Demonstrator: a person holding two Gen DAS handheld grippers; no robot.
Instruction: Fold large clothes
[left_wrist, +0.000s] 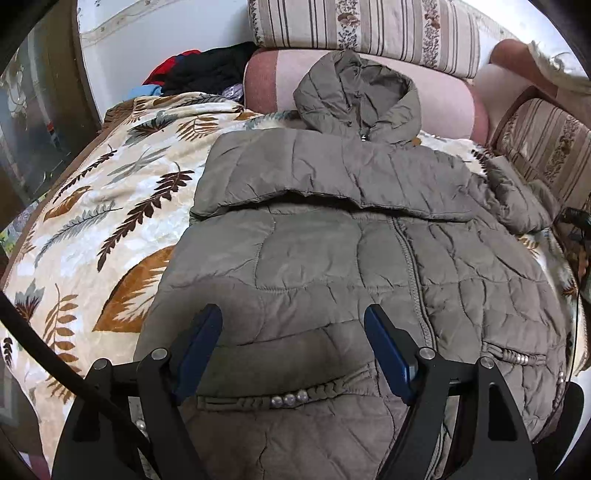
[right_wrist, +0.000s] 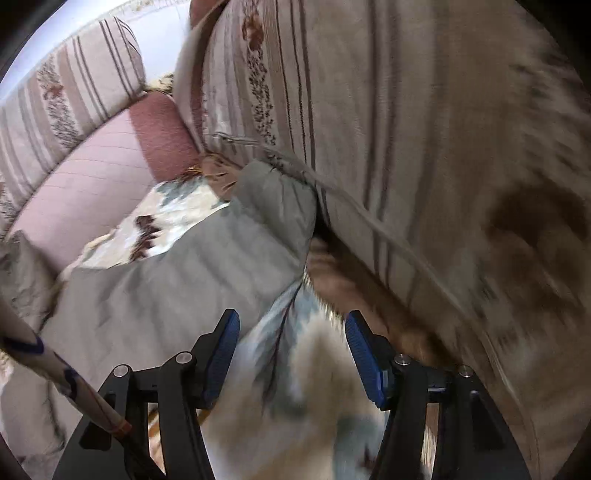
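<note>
A grey-green quilted hooded jacket (left_wrist: 332, 251) lies front up on a leaf-patterned blanket (left_wrist: 103, 206), hood toward the far cushions. One sleeve is folded across the chest (left_wrist: 314, 170); the other sleeve (left_wrist: 517, 199) lies out to the right. My left gripper (left_wrist: 293, 325) is open and empty, hovering over the jacket's lower front. My right gripper (right_wrist: 291, 332) is open and empty above the blanket, just right of the jacket's sleeve (right_wrist: 221, 243), whose cuff touches a striped cushion. The right wrist view is motion-blurred.
Striped floral cushions (left_wrist: 369, 26) and a pink bolster (left_wrist: 266, 81) line the back. A large striped cushion (right_wrist: 424, 147) stands close on the right. A pile of dark and red clothes (left_wrist: 199, 70) sits at the back left. A black cable (left_wrist: 55, 358) crosses the lower left.
</note>
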